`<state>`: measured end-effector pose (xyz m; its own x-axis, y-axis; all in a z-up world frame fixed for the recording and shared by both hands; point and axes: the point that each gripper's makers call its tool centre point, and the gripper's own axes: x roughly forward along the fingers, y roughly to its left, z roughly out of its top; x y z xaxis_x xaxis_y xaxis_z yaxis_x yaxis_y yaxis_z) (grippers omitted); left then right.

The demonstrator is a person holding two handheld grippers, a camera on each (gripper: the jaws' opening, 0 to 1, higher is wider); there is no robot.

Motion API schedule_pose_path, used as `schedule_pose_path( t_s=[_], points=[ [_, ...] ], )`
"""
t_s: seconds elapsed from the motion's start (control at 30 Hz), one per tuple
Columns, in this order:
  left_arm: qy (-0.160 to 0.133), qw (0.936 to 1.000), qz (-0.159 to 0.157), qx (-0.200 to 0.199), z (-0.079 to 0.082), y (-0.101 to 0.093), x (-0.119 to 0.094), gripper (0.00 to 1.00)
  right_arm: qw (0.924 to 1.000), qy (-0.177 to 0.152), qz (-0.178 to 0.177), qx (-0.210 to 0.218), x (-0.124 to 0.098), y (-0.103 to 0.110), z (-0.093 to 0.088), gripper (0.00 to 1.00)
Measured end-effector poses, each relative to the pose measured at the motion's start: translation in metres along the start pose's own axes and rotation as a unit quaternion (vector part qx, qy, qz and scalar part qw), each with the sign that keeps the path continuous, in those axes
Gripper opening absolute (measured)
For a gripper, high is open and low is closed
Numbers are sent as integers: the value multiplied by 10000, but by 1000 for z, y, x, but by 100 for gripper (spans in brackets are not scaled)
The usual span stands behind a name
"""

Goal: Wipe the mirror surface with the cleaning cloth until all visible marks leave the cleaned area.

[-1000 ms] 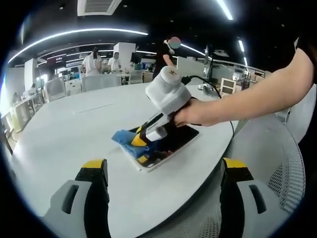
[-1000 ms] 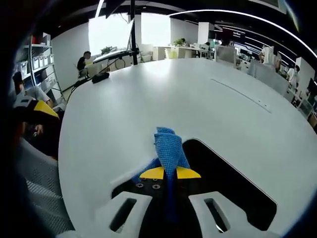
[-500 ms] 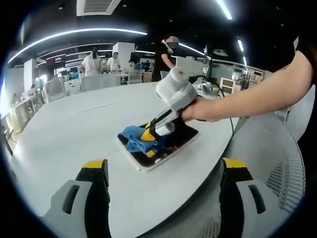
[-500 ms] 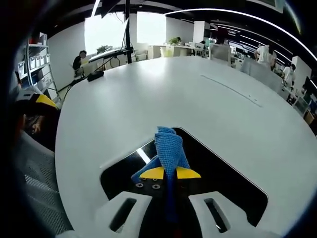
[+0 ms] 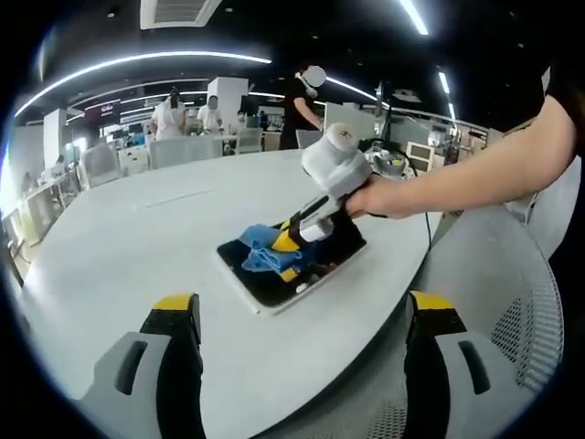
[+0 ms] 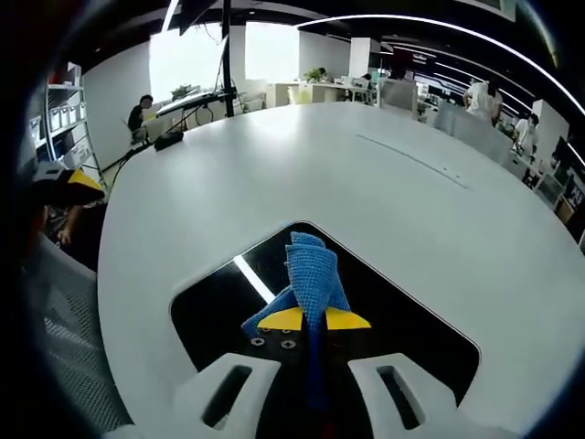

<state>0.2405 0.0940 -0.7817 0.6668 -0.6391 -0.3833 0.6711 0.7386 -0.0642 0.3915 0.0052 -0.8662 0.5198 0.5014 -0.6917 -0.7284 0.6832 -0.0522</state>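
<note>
white and wide, the round desk [image 5: 110,247] carries the dark mirror [image 6: 393,315] near its edge. i see my right gripper [image 6: 307,319] clamped on the blue cleaning cloth [image 6: 311,270], pressing it onto the mirror glass, with a bright light streak reflected just beside the cloth. my left gripper [image 5: 302,315] hangs back from the mirror, jaws wide apart, holding nothing.

Blue waffle-weave cleaning cloth [image 6: 311,277], glossy dark mirror [image 6: 402,329] beneath it, smooth matt white table [image 6: 274,174]
</note>
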Motion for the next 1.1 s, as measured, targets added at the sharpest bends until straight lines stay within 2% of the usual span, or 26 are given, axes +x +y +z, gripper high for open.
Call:
schedule_pose_path(
  t_s=[0.5,1.1],
  points=[
    [18,10000,-18,22,1,-2,0,91,9996,50,-200,210,-14,-28,-18,0],
    [72,10000,-51,9,-2,-2,0,91,9983,58,-414,401,-33,-53,-38,0]
  ],
)
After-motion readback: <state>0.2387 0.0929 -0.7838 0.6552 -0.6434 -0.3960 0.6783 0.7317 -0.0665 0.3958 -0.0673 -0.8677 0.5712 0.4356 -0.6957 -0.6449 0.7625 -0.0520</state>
